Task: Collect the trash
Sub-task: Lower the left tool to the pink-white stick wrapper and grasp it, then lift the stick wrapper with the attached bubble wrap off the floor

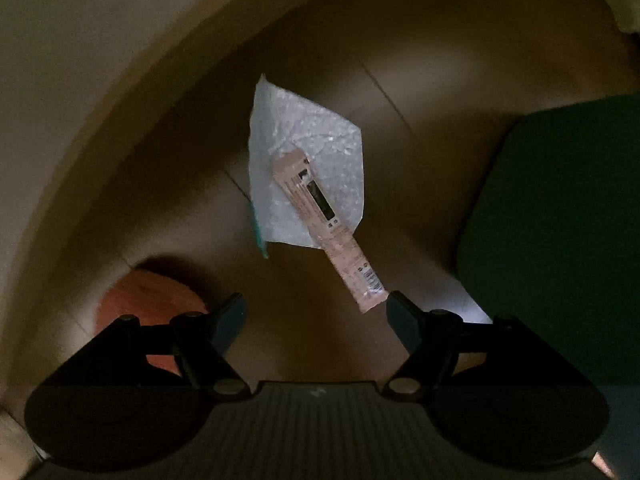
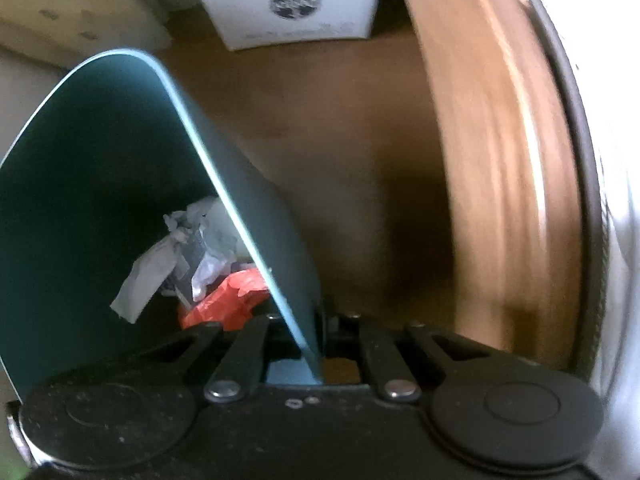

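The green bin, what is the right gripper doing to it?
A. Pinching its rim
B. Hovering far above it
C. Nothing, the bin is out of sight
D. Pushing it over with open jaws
A: in the right wrist view the right gripper has its jaws closed on the thin rim of the green bin, one finger inside and one outside, with crumpled trash lying in the bin.

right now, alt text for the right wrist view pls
The right claw is clamped on the rim of a teal bin holding crumpled paper and red plastic, over a brown floor.
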`<state>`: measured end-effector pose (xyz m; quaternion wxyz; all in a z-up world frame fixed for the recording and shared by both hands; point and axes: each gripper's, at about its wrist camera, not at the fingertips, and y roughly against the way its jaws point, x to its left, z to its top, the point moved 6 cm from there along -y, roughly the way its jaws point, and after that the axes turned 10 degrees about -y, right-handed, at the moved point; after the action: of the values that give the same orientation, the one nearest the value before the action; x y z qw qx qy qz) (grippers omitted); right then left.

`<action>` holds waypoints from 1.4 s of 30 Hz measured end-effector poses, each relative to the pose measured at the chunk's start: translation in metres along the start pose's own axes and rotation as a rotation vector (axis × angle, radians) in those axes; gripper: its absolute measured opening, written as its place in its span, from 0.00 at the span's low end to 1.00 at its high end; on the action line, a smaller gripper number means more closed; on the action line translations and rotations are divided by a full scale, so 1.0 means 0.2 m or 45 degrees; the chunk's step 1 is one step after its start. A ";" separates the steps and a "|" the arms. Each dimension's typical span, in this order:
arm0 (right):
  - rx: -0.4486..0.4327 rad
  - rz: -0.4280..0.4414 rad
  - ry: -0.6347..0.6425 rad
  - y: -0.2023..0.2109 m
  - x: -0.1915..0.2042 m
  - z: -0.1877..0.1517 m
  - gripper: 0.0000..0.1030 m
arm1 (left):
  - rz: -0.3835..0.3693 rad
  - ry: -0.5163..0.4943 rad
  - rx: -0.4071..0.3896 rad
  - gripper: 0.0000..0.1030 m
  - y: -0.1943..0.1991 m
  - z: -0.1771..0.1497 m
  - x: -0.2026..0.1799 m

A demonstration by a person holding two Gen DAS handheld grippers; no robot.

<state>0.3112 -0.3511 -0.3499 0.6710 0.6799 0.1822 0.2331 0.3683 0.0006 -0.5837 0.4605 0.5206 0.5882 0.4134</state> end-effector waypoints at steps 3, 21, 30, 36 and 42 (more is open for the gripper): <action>-0.004 0.049 -0.024 0.00 0.03 -0.01 0.06 | -0.026 0.088 0.010 0.73 -0.11 0.03 0.00; 0.012 0.107 0.095 -0.04 0.07 -0.07 0.06 | -0.026 0.235 0.030 0.42 -0.45 0.02 -0.07; -0.005 0.106 0.071 -0.04 0.07 -0.07 0.06 | -0.025 0.152 0.002 0.24 -0.38 -0.02 -0.08; -0.012 0.080 0.055 -0.02 0.07 -0.08 0.04 | -0.039 0.067 -0.008 0.22 -0.17 -0.06 -0.01; 0.018 0.072 0.000 0.01 0.01 -0.10 0.05 | -0.115 -0.093 -0.034 0.12 0.18 -0.14 -0.04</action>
<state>0.3014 -0.3326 -0.3480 0.6594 0.6894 0.1645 0.2507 0.3497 -0.0040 -0.5413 0.5067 0.5023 0.5883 0.3807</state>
